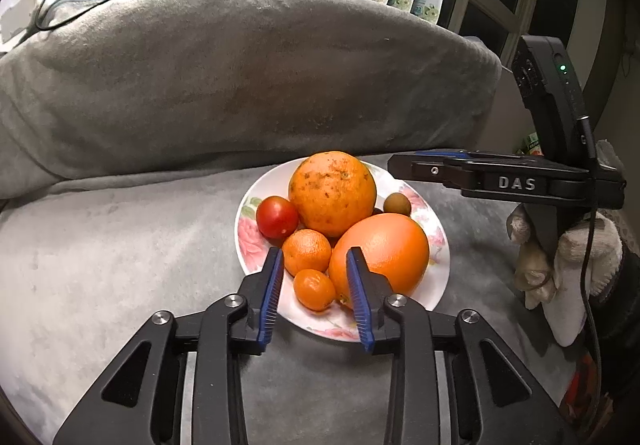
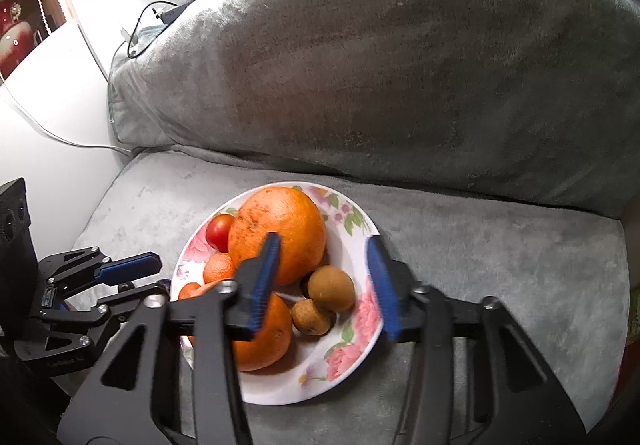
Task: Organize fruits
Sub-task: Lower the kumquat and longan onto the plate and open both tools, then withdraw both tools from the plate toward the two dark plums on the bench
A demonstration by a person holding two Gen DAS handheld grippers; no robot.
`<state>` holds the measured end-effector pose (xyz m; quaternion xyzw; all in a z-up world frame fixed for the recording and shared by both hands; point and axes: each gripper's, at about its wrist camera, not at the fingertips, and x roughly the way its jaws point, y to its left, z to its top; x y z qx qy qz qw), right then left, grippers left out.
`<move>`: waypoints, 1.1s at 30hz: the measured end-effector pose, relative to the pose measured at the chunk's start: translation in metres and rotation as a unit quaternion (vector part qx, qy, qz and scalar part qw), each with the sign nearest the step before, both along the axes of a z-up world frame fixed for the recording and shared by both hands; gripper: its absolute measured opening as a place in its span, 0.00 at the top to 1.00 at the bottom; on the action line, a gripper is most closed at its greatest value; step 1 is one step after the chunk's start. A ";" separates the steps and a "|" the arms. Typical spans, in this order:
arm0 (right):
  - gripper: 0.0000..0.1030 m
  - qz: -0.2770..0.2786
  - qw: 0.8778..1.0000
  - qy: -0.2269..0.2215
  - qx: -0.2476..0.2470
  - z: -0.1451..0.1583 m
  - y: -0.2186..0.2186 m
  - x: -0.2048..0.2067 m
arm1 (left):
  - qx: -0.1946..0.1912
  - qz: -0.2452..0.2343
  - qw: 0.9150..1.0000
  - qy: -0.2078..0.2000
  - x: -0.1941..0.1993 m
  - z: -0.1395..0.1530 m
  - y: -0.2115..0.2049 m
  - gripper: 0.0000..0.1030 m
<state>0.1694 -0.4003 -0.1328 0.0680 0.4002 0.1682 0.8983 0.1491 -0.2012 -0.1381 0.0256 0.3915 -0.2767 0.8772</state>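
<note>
Left wrist view is showing my left tool hovering with its blue pads apart over the near rim of the floral plate. Left of the pads a tomato is sitting; between them a mandarin and a smaller mandarin are lying; right of them a smooth orange is resting, with a speckled orange behind. Farther right, my right tool is reaching in sideways. Right wrist view is showing that right tool with pads apart above two brown fruits on the plate, which is sitting on a grey sofa cushion.
</note>
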 end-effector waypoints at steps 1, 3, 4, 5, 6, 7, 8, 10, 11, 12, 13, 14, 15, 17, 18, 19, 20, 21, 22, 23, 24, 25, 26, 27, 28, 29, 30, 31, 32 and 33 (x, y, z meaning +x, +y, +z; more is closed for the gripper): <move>0.42 0.000 1.000 -0.002 -0.001 0.001 0.001 -0.001 | -0.001 0.002 1.000 -0.001 0.000 0.000 0.000 0.50; 0.31 -0.001 1.000 -0.008 -0.006 0.005 0.003 -0.002 | -0.006 0.004 1.000 -0.007 -0.002 0.001 0.002 0.45; 0.27 -0.001 1.000 -0.012 -0.007 0.007 0.004 -0.003 | -0.007 0.003 1.000 -0.008 -0.003 0.001 0.003 0.45; 0.25 -0.001 1.000 -0.014 -0.008 0.008 0.005 -0.004 | -0.007 0.003 1.000 -0.009 -0.003 0.002 0.003 0.44; 0.19 -0.002 1.000 -0.016 -0.009 0.009 0.006 -0.004 | -0.006 0.002 1.000 -0.011 -0.004 0.002 0.002 0.40; 0.18 -0.004 1.000 -0.019 -0.011 0.010 0.006 -0.005 | -0.005 0.000 1.000 -0.013 -0.006 0.002 0.002 0.32; 0.18 -0.005 1.000 -0.021 -0.011 0.011 0.007 -0.005 | -0.003 0.000 1.000 -0.016 -0.007 0.002 0.003 0.29; 0.18 -0.004 1.000 -0.020 -0.011 0.013 0.008 -0.006 | 0.003 -0.002 1.000 -0.020 -0.009 0.003 0.001 0.24; 0.18 -0.005 1.000 -0.019 -0.012 0.013 0.009 -0.006 | 0.008 -0.002 1.000 -0.022 -0.010 0.003 0.000 0.24; 0.18 -0.006 1.000 -0.019 -0.013 0.013 0.009 -0.006 | 0.011 -0.001 1.000 -0.022 -0.010 0.002 0.001 0.24; 0.18 -0.007 1.000 -0.019 -0.016 0.014 0.010 -0.006 | 0.014 0.001 1.000 -0.022 -0.010 0.002 0.000 0.24; 0.18 -0.008 1.000 -0.019 -0.018 0.014 0.011 -0.006 | 0.016 0.002 1.000 -0.020 -0.010 0.001 0.001 0.24; 0.18 -0.008 1.000 -0.019 -0.019 0.014 0.012 -0.007 | 0.015 0.005 1.000 -0.023 -0.010 0.001 0.001 0.24; 0.18 -0.009 1.000 -0.020 -0.021 0.015 0.012 -0.007 | 0.014 0.008 1.000 -0.021 -0.010 0.001 0.003 0.24; 0.17 -0.011 0.999 -0.021 -0.023 0.016 0.013 -0.007 | 0.013 0.009 1.000 -0.021 -0.010 0.001 0.004 0.24; 0.16 -0.012 0.999 -0.022 -0.025 0.017 0.015 -0.008 | 0.013 0.010 1.000 -0.023 -0.011 0.002 0.005 0.24; 0.13 -0.013 0.999 -0.023 -0.025 0.017 0.015 -0.008 | 0.013 0.010 1.000 -0.024 -0.012 0.002 0.006 0.24; 0.09 -0.014 0.999 -0.027 -0.025 0.018 0.015 -0.010 | 0.012 0.010 1.000 -0.026 -0.013 0.003 0.007 0.24; 0.09 -0.017 0.999 -0.034 -0.025 0.020 0.015 -0.012 | 0.011 0.010 0.999 -0.028 -0.014 0.003 0.007 0.24; 0.09 -0.018 0.999 -0.037 -0.025 0.021 0.016 -0.012 | 0.011 0.010 0.999 -0.029 -0.015 0.004 0.008 0.24; 0.09 -0.020 0.999 -0.038 -0.025 0.023 0.016 -0.013 | 0.011 0.010 0.999 -0.030 -0.016 0.005 0.008 0.24; 0.08 -0.022 0.999 -0.039 -0.025 0.024 0.016 -0.013 | 0.010 0.010 0.999 -0.030 -0.017 0.005 0.009 0.24; 0.08 -0.024 0.999 -0.040 -0.025 0.025 0.016 -0.014 | 0.010 0.010 0.999 -0.031 -0.018 0.006 0.010 0.24; 0.08 -0.025 0.999 -0.042 -0.024 0.026 0.016 -0.015 | 0.010 0.010 0.999 -0.032 -0.018 0.005 0.009 0.24; 0.08 -0.025 0.998 -0.044 -0.023 0.026 0.016 -0.015 | 0.010 0.010 0.999 -0.032 -0.019 0.006 0.010 0.24; 0.08 -0.026 0.998 -0.045 -0.023 0.027 0.015 -0.016 | 0.009 0.010 0.999 -0.033 -0.019 0.007 0.010 0.24; 0.08 -0.028 0.998 -0.046 -0.024 0.027 0.015 -0.017 | 0.009 0.011 0.999 -0.033 -0.021 0.007 0.011 0.24; 0.08 -0.030 0.998 -0.047 -0.028 0.028 0.016 -0.018 | 0.008 0.012 0.999 -0.033 -0.021 0.008 0.012 0.24; 0.08 -0.031 0.998 -0.047 -0.030 0.028 0.016 -0.018 | 0.008 0.012 0.999 -0.033 -0.022 0.009 0.013 0.24; 0.08 -0.030 0.998 -0.047 -0.032 0.028 0.016 -0.020 | 0.007 0.013 0.999 -0.033 -0.023 0.009 0.013 0.24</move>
